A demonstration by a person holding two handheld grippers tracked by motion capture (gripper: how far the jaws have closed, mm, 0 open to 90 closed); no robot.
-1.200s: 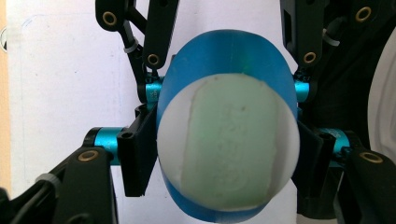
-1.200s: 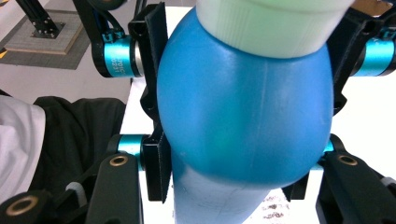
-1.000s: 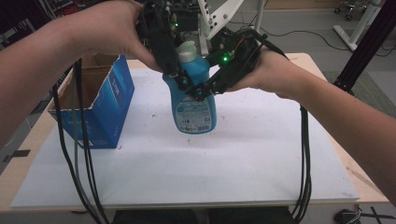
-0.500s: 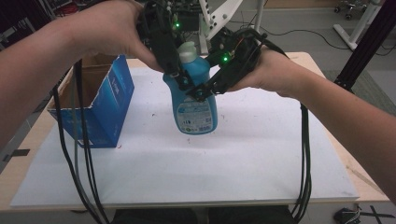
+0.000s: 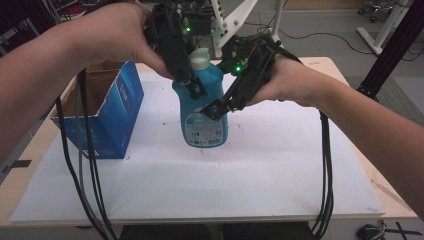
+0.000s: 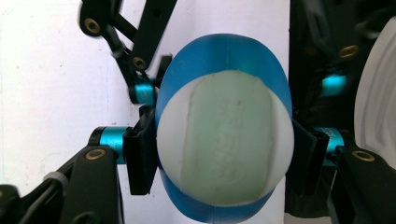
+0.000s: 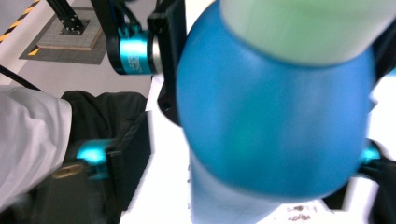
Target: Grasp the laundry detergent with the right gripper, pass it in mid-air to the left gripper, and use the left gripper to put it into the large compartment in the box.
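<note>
On the white mat, rounded blue plastic bottle (image 5: 202, 112) in the clamped left gripper (image 5: 192, 87); right gripper (image 5: 216, 107) freshly opened around it.

I can read no words or numbers anywhere. The white label (image 5: 202, 127) on the front of the blue plastic detergent bottle (image 5: 205, 102) I'm holding carries print too small and blurred to make out. The raised marks moulded into its pale green cap (image 6: 226, 140) are illegible too, and so is anything printed on the blue cardboard box (image 5: 112, 117).

an open blue cardboard box (image 5: 107, 117) stands on the white sheet (image 5: 260, 170) covering the wooden table (image 5: 20, 185)
</note>
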